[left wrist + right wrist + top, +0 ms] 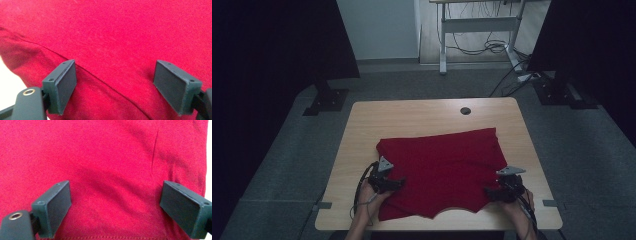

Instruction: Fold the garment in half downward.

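Observation:
A red cloth garment (442, 167) lies spread flat on the wooden table (422, 117), reaching its near edge. My left gripper (398, 183) rests at the cloth's left side, pointing inward. In the left gripper view its jaws stand wide apart over the red fabric (112, 50), where a seam runs diagonally; nothing is pinched. My right gripper (490, 193) sits at the cloth's lower right corner. In the right gripper view its jaws also stand wide apart over the fabric (107, 165), with a stitched hem at the bottom and the cloth's edge at the right.
A round cable hole (465, 110) is in the table's far side. Bare wood shows beyond the cloth. Dark panels on stands (327, 100) flank the table, and a desk frame with cables (482, 45) stands behind.

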